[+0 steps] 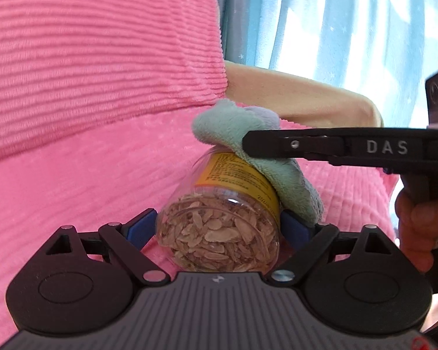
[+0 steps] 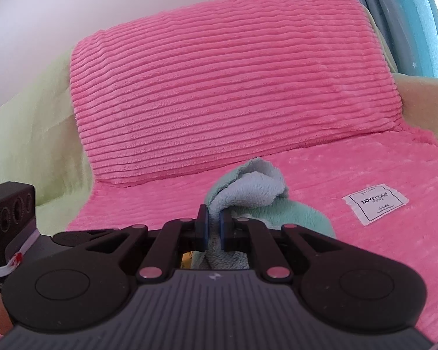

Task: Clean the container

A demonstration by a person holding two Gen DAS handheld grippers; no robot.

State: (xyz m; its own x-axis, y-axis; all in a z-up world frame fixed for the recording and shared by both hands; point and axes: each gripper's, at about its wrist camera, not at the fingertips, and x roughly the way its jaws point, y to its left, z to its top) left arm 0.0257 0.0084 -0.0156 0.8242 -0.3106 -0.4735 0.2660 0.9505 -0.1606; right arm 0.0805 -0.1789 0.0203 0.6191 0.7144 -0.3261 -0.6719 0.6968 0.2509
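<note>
The ribbed cushion (image 2: pixel 230 87) and seat cover (image 2: pixel 379 233) are bright pink, the cover carrying a white label (image 2: pixel 375 202) with black lettering. The clear jar (image 1: pixel 222 227) wears a yellow label over tan slices, the cloth (image 1: pixel 227 125) is mint-green and pale grey, and the curtain (image 1: pixel 350 23) is light blue.

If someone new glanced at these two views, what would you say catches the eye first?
The pink ribbed cushion fills the background of both views. In the left wrist view, a clear jar of pale dried slices sits between the left gripper fingers, tilted, with a yellow label. A mint cloth, pinched by the right gripper, presses on the jar's upper side.
</note>
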